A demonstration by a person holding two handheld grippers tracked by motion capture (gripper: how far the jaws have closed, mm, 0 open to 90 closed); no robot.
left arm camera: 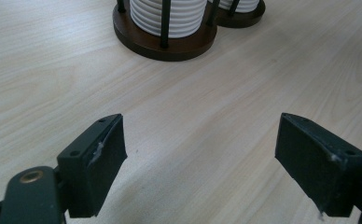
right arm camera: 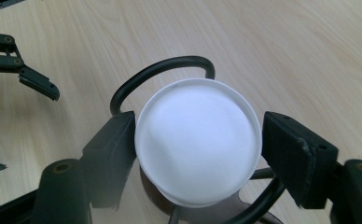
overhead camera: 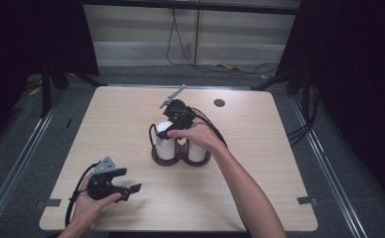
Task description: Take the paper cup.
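A dark wooden holder [overhead camera: 180,159] with black wire posts stands mid-table and carries two stacks of white cups [overhead camera: 165,147] [overhead camera: 196,151]. My right gripper [overhead camera: 166,132] comes down on the left stack. In the right gripper view its jaws [right arm camera: 198,140] touch both sides of the top white cup [right arm camera: 195,135], which sits inside the black wire loop [right arm camera: 160,70]. My left gripper [overhead camera: 132,192] rests near the table's front left, open with nothing in it [left arm camera: 200,158]. It points at the holder's base [left arm camera: 170,44] and the ribbed stack [left arm camera: 170,16].
A black round grommet [overhead camera: 219,102] is set into the wooden table [overhead camera: 280,163] at the back. Cables lie on the floor beyond the far edge. The left gripper [right arm camera: 34,81] also appears at the top left of the right gripper view.
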